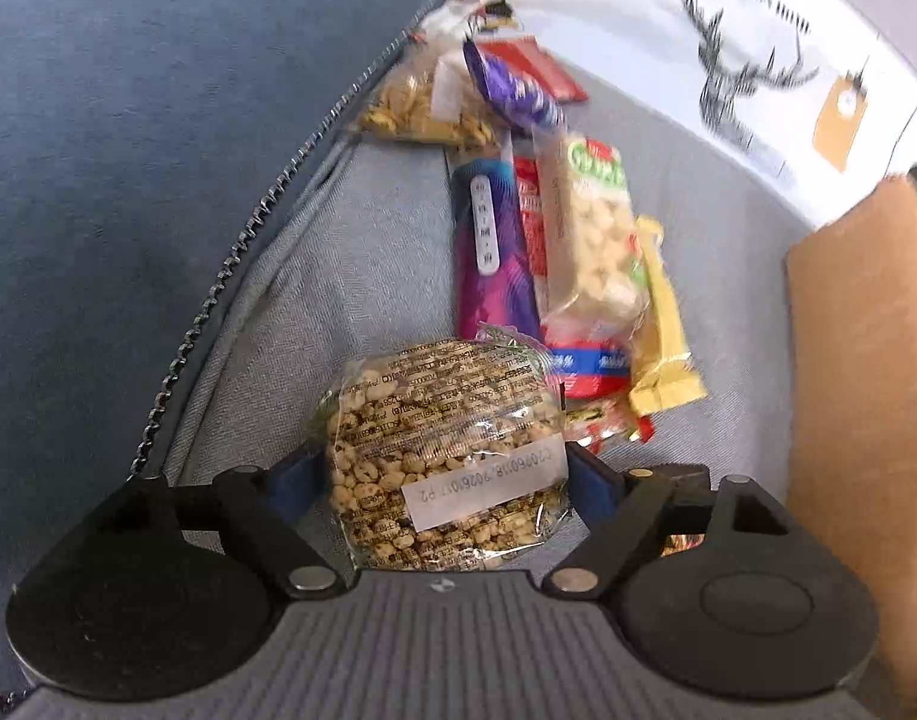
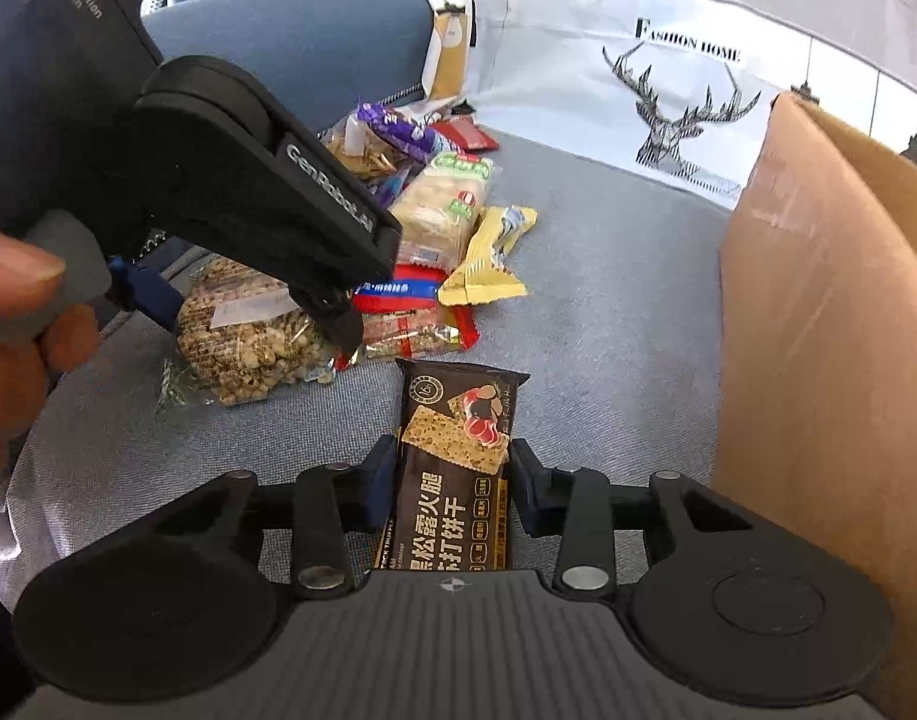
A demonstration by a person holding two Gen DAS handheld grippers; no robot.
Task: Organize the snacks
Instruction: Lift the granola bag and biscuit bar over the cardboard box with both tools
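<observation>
A: Your left claw (image 1: 446, 474) closes on one puffed-grain pack (image 1: 440, 456), lying on the grey cushion (image 1: 362, 252).

B: Your right claw (image 2: 452, 474) grips one dark cracker pack (image 2: 458, 480) beside one cardboard box (image 2: 818, 360).

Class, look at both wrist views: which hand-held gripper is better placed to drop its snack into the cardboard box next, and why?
Probably the right hand-held gripper: its pads flank the dark cracker packet, and the cardboard box stands right beside it. The left hand-held gripper sits farther off.
</observation>
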